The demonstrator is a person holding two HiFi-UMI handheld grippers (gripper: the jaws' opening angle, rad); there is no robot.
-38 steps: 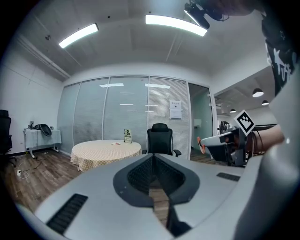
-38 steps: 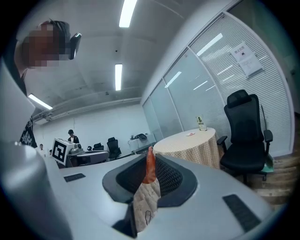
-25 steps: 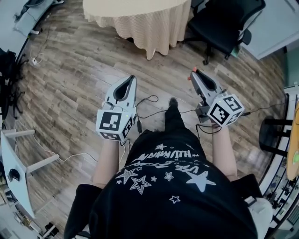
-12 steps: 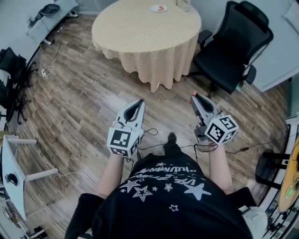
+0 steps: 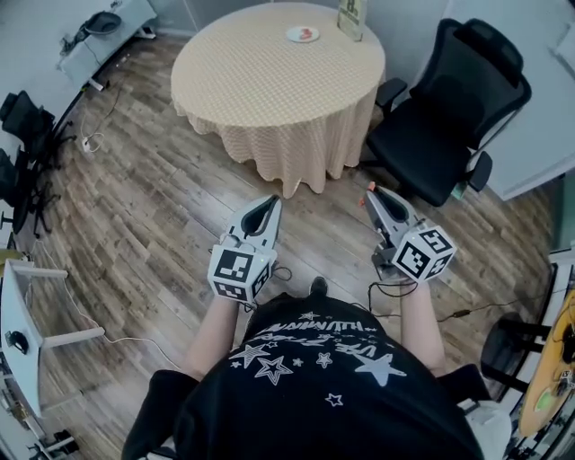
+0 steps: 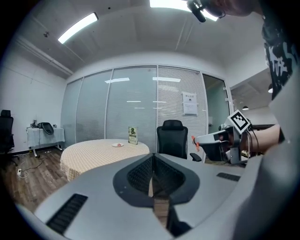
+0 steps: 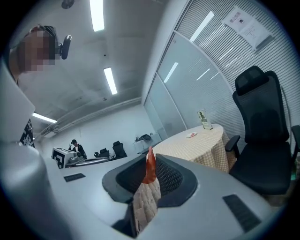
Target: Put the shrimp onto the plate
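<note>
My right gripper is shut on a small orange-red shrimp, whose tail sticks up from the jaw tips. My left gripper is shut with nothing in it and is held level beside the right one. Both hang over the wood floor, well short of the round table with its beige checked cloth. A small white plate with something pinkish on it sits near the table's far edge. The plate also shows far off in the right gripper view.
A green sign card stands next to the plate. A black office chair is right of the table, close ahead of my right gripper. Cables trail on the floor by my feet. White furniture stands at the left edge.
The table has come further into the head view, plate and sign now visible, as the person walked toward it. Both grippers keep their pose, and the shrimp stays held.
</note>
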